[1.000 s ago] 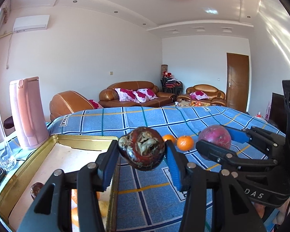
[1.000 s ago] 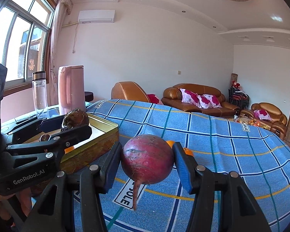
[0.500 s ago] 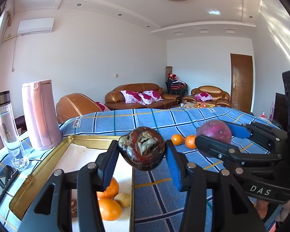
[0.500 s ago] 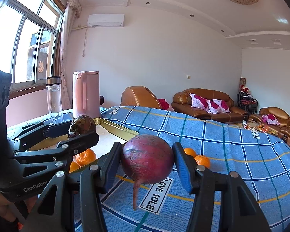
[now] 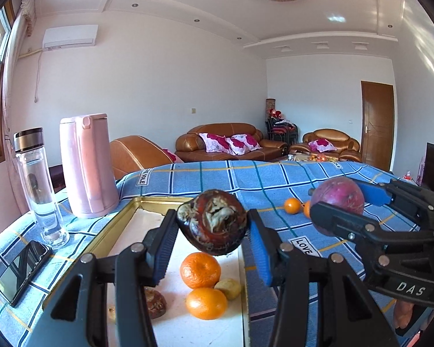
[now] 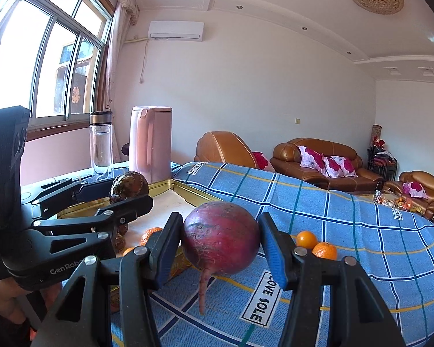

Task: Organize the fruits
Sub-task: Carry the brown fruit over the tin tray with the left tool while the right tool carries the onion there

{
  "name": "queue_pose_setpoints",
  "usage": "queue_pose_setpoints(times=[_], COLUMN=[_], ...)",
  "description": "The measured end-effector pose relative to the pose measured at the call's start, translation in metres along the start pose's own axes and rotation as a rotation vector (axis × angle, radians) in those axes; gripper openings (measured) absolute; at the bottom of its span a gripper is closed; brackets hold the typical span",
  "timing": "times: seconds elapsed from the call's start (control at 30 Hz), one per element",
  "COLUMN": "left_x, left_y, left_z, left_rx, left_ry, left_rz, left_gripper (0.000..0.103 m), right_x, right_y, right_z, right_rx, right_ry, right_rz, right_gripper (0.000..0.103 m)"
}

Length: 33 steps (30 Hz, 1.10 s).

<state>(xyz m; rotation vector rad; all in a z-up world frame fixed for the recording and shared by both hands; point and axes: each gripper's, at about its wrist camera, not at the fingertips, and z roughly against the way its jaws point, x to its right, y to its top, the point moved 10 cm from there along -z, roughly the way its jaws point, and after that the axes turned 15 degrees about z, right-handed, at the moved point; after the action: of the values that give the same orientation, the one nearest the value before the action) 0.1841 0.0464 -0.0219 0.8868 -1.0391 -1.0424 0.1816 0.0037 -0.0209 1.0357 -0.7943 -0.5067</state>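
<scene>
My left gripper (image 5: 212, 228) is shut on a dark brown mangosteen (image 5: 212, 225) and holds it above the gold tin tray (image 5: 115, 225). In the tray lie two oranges (image 5: 200, 270), a small yellow fruit (image 5: 230, 288) and a brown fruit (image 5: 156, 302). My right gripper (image 6: 221, 245) is shut on a round red beet (image 6: 221, 244) with a hanging root, held above the blue checked tablecloth (image 6: 347, 248) to the right of the tray (image 6: 188, 192). Two small oranges (image 6: 315, 244) lie on the cloth beyond it.
A pink kettle (image 5: 85, 164) and a glass bottle (image 5: 39, 185) stand at the left behind the tray. A black phone (image 5: 23, 271) lies at the left front. Sofas stand beyond the table's far edge.
Both grippers have moved left and risen with their loads. The mangosteen now hangs over the tray's inside, and the fruit in the tray has come into view.
</scene>
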Motion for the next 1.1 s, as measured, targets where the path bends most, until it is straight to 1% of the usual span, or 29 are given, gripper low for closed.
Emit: queue_pose_setpoints(times=[0.47,0.8,1.1], left_x=[-0.041,-0.073,-0.109], left_y=[-0.001,-0.007,-0.011], left_z=[0.004,0.002,0.005], left_rx=[-0.006,-0.039,-0.067], left_ry=[0.077,0.137,0.205], left_rz=[0.017,0.039,0.054], left_gripper=[0.05,0.05,0.05], right_x=[-0.036,-0.071,-0.1], right_y=[0.01,0.014,0.014], right_z=[-0.014,-0.027,-0.039], right_rx=[0.005,-0.006,-0.03], right_ry=[0.071,0.137,0.194], right_rz=[0.031,0.077,0.123], right_gripper=[0.056,0.056,0.056])
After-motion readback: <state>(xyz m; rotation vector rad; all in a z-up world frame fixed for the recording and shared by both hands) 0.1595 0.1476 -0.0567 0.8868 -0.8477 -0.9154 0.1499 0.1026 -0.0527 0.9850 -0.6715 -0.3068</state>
